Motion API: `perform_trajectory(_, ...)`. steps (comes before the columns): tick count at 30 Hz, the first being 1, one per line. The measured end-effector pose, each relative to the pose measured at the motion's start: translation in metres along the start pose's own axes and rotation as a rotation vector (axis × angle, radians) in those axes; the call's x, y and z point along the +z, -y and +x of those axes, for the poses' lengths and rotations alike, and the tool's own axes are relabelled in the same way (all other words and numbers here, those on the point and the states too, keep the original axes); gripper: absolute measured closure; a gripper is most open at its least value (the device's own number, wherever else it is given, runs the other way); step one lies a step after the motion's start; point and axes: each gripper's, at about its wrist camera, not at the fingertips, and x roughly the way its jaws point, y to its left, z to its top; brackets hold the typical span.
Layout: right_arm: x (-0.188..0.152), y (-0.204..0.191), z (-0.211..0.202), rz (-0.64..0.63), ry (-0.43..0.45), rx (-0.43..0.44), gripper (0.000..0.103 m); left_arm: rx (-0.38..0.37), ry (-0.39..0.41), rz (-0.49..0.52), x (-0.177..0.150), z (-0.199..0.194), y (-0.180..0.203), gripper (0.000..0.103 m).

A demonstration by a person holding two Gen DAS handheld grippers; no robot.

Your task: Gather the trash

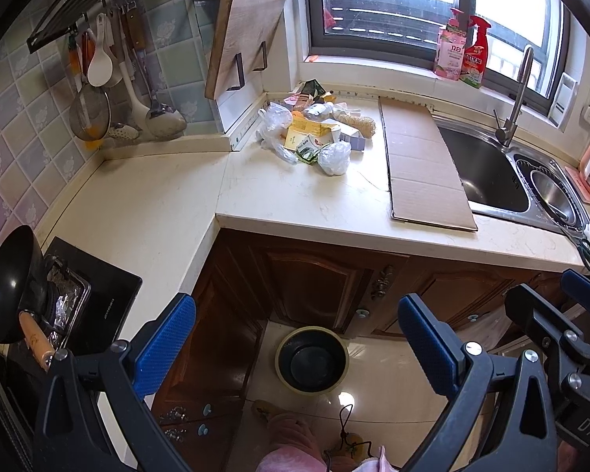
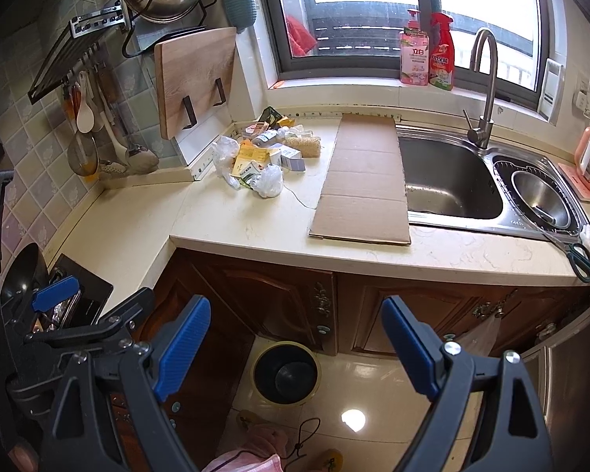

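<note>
Cardboard [image 2: 364,181] beside trash pile [image 2: 265,159], seemingly apart.

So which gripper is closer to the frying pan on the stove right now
Left. The left gripper hangs just right of the frying pan; the right gripper is farther right, beyond the left one, nearer the sink.

— What do the tools look like?

— The left black plastic gripper [image 1: 297,348] has two fingers with bumpy blue rubber pads [image 1: 168,340] and shiny silver screws [image 1: 119,345]. White letters "DA" [image 1: 588,427] sit on one side.

— And the other?

— The right black plastic gripper [image 2: 295,348] looks the same. The person wears pink fuzzy clothes [image 1: 291,454].
</note>
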Motion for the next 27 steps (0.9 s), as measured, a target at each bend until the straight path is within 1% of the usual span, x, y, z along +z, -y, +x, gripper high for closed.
perform_trajectory(7,-0.003,0.004,-0.001,-0.021,-0.006,0.004,0.013,0.008,-0.007,-0.01,-0.004,-0.002,0.012,0.001)
perform_trajectory(16,0.001,0.007,0.007,-0.029,-0.019,0.008,0.013,0.012,-0.014,-0.003,-0.001,0.001,0.015,0.001)
perform_trajectory(21,0.016,0.006,0.018,-0.03,-0.016,0.007,0.013,0.008,-0.004,0.008,0.019,0.01,0.009,0.001)
perform_trajectory(27,0.05,0.003,0.044,0.001,-0.024,0.005,0.013,0.01,0.002,0.004,0.065,0.041,-0.014,0.001)
